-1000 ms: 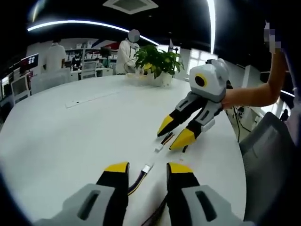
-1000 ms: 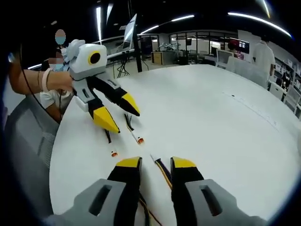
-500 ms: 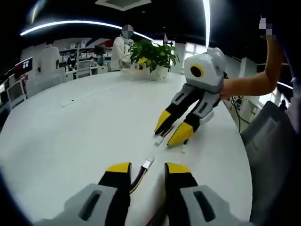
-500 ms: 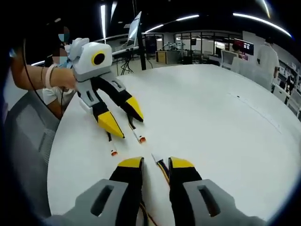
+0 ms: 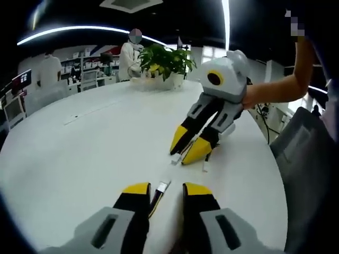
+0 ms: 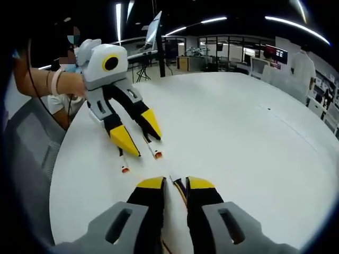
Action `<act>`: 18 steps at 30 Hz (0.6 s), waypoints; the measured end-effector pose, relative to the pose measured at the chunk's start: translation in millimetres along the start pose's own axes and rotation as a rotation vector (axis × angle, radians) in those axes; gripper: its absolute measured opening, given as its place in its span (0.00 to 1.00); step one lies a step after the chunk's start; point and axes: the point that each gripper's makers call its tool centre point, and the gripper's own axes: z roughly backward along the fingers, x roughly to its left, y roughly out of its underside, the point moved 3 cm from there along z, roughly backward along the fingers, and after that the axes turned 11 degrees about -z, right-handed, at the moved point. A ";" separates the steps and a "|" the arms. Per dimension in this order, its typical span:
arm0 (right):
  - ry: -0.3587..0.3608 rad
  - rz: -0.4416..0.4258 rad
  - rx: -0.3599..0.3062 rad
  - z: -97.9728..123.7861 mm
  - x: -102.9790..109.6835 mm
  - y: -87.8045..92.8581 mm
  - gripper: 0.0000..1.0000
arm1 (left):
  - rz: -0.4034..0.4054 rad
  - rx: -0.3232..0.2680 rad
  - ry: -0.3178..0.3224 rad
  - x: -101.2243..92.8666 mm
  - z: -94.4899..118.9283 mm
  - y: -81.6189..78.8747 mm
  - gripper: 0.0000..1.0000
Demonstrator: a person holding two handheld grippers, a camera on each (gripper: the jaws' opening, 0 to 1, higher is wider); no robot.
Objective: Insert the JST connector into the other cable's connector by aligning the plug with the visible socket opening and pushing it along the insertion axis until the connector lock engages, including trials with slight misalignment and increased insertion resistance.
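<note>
— On the white bench [image 5: 79, 143], left gripper view first: the left hand-held gripper [image 5: 161, 189] has its jaws closing round its cable [image 5: 157, 197], white connector [image 5: 164, 184] poking out at twelve o'clock. The right hand-held gripper [image 5: 186, 150] sits at one o'clock.

— Clenched?

— I can't tell for either. That wire looks light and floppy, I'd say; pinch just behind the plug.

— And the right gripper view?

— It adds two orange-tipped leads [image 6: 155, 153] lying at eleven o'clock by the left hand-held gripper [image 6: 139, 138]; its own cable [image 6: 180, 189] lies between the right hand-held gripper's [image 6: 175, 183] narrowed jaws.
</note>
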 end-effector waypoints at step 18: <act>-0.003 0.003 -0.019 -0.2 -0.6 -2.3 0.05 | -0.049 0.009 0.012 -1.7 -3.8 4.1 0.12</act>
